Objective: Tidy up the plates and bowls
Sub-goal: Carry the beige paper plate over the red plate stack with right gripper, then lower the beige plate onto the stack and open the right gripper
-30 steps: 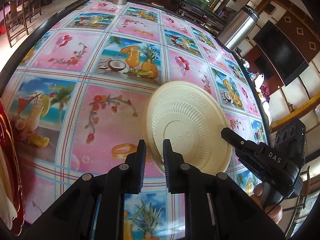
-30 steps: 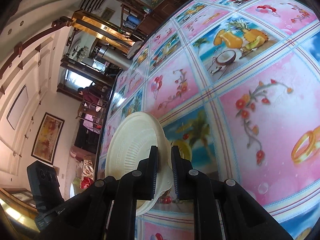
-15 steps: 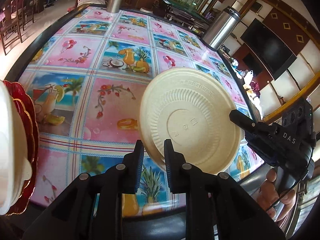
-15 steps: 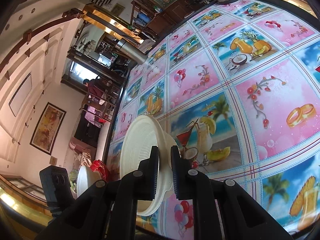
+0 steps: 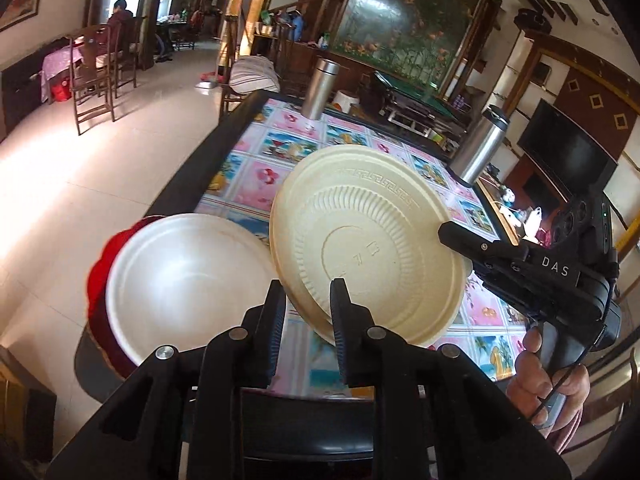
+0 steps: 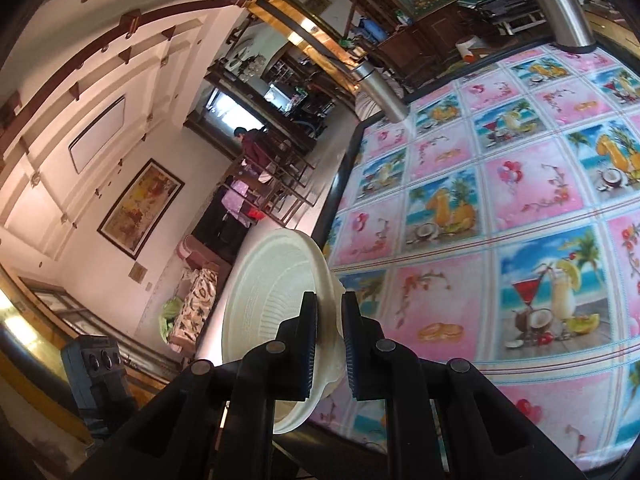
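A cream paper plate [image 5: 372, 240] is held on edge above the near end of the table, its underside toward the left wrist camera. My left gripper [image 5: 308, 312] is shut on its lower rim. My right gripper [image 5: 448, 232] is shut on its right rim; in the right wrist view the right gripper [image 6: 330, 320] pinches the plate [image 6: 272, 292]. To the left, a white bowl [image 5: 180, 284] rests in a stack on red scalloped plates [image 5: 100, 280] at the table's near left corner.
The table [image 6: 500, 208] has a pink and blue tropical-print cloth and a dark rim. Two steel flasks [image 5: 320, 88] [image 5: 480, 144] stand at its far end. Chairs and a seated person [image 5: 120, 20] are across the tiled floor at left.
Both grippers have lifted the cream plate up and back toward the near edge of the table. The white bowl and red plates have come into the left wrist view.
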Tool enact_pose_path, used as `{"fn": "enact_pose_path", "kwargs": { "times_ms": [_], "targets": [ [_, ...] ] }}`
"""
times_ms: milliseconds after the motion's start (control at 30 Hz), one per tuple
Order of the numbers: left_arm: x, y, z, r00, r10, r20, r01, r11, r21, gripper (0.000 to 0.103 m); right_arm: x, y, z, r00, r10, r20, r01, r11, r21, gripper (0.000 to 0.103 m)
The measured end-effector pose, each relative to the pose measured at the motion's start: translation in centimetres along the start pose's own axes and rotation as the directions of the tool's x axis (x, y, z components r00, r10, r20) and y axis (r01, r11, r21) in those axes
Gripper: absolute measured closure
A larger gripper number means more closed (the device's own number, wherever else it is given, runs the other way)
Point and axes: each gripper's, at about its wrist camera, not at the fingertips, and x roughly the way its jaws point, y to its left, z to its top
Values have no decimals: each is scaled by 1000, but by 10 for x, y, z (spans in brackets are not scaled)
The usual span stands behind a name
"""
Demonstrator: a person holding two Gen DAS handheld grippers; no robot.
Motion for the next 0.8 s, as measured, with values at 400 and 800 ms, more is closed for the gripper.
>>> {"fn": "enact_pose_path", "kwargs": {
  "times_ms": [400,800],
  "targets": [
    [-2,55,-11,992,128,-16,-129,987,-96,84,75,62,-32,988,46,-150,-60,994,-92,89],
    [8,68,-21,987,158,-36,-162,980,-118,84,105,65,-49,977,12,-211,-35,994,-108,89]
  ]
}}
